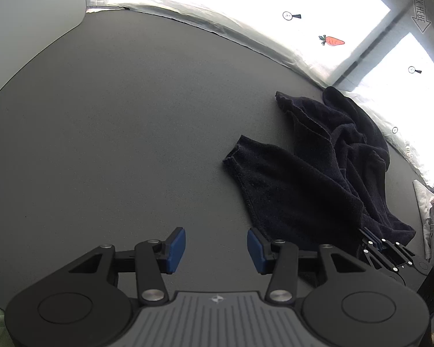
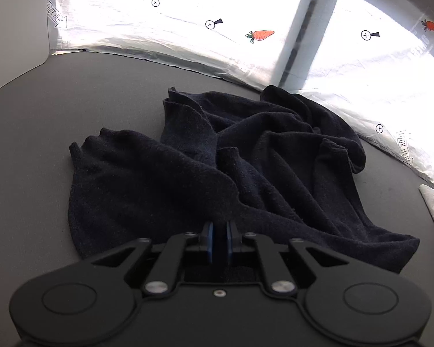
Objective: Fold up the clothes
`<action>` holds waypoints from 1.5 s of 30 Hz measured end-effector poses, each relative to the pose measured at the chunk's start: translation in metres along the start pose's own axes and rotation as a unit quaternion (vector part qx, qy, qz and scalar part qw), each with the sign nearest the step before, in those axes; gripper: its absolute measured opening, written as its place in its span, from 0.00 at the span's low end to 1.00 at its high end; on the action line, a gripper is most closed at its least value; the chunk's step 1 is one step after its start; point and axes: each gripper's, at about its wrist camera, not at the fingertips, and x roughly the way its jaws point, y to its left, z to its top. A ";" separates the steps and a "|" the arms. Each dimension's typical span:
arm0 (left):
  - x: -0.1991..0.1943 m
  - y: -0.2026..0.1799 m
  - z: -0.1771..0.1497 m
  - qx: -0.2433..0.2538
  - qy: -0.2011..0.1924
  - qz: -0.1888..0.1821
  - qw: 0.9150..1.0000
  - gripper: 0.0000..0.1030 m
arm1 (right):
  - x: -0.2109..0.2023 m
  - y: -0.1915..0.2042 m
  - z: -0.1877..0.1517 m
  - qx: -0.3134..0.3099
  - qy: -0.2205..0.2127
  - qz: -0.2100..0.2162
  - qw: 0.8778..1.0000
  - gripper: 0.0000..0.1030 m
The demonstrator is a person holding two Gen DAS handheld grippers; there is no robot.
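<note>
Garment [image 2: 246,173] crumpled, dark, soft knit — floppy, light, likely clingy.
Right gripper [image 2: 219,240] pinched on near hem; left gripper [image 1: 216,245] apart, empty; best grabbed at corners.

Black hand-held gripper [image 1: 216,247], blue pads [image 1: 178,248], silver screws.

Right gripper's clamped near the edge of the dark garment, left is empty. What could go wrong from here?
1. The right gripper is shut on a bunched fold of the dark garment; it may hold several layers, so a lift could drag the heap rather than open it.
2. The left gripper is open over bare grey table, so the cloth may swing from one point.
3. The garment's far side touches the white plastic sheet and may snag it.
</note>
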 end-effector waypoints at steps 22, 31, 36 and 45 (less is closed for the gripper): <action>-0.006 -0.040 -0.055 -0.007 0.020 0.066 0.998 0.52 | 0.031 -0.012 -0.002 -0.005 0.028 0.070 0.997 0.34; -0.004 -0.036 -0.036 -0.024 0.008 0.055 0.998 0.53 | -0.005 -0.038 -0.006 0.022 -0.007 0.036 0.999 0.06; 0.010 -0.064 -0.034 -0.007 0.015 0.034 0.999 0.53 | -0.046 -0.089 -0.017 0.067 -0.029 -0.030 0.997 0.05; 0.032 -0.113 -0.031 0.026 0.022 0.022 0.999 0.53 | -0.071 -0.225 -0.060 0.142 -0.019 -0.236 0.961 0.05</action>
